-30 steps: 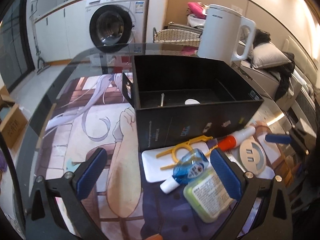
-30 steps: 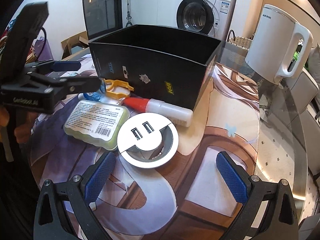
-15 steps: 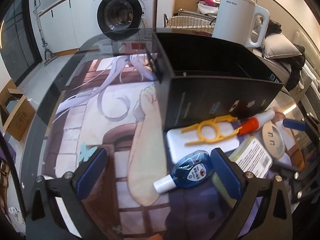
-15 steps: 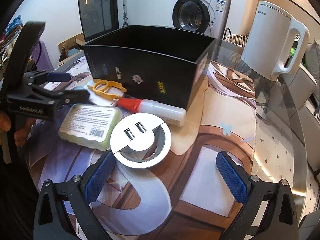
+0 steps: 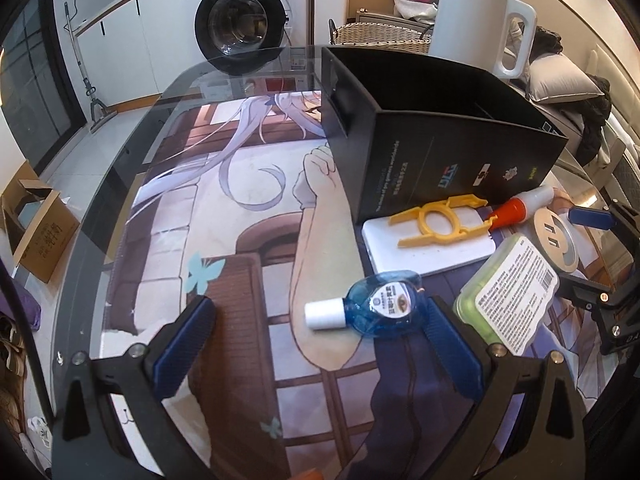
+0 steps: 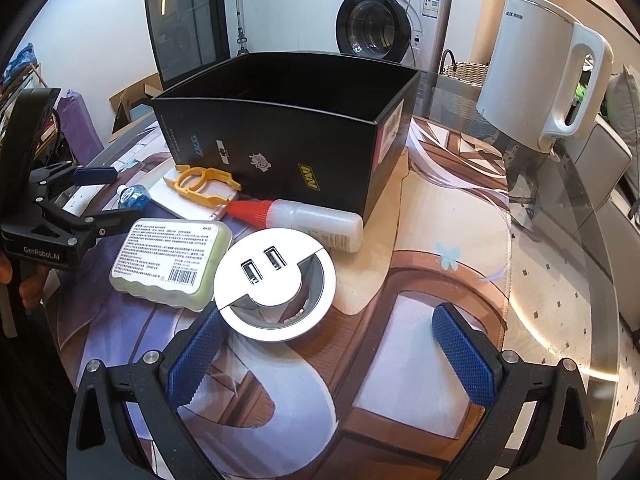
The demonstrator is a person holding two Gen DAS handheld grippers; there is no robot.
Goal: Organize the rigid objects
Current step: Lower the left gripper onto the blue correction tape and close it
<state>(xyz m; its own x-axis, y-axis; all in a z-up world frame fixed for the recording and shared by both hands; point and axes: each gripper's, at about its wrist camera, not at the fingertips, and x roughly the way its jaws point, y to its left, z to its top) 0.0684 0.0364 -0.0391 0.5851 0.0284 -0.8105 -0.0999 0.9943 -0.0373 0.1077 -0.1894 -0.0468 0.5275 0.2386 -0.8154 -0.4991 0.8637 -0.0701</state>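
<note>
Now the left gripper [image 5: 316, 344] has dropped low over the mat and swung back from the box, so its wide-open jaws frame the blue eye-drop bottle [image 5: 370, 311], whose body sits just beside the right-hand pad while the white cap points into the gap. That looks like the lead-in to the next pick, with nothing held yet. The right gripper [image 6: 330, 354] has eased closer to the round USB desk grommet [image 6: 275, 282] and also stands spread and empty, its left pad almost at the grommet's rim.

Beyond the bottle lie the green plastic case [image 5: 508, 294] with its printed label up, then a white flat slab [image 5: 430, 248] carrying a yellow plastic clip [image 5: 440, 222], and a glue bottle with a red nozzle [image 6: 298, 222] resting against the box. All are loose on the mat, outside the black box [image 6: 280, 148], which stands open-topped behind them; its inside can't be seen from here. Farthest back, a white kettle [image 6: 542, 68] stands on the glass table [image 6: 568, 240].
</note>
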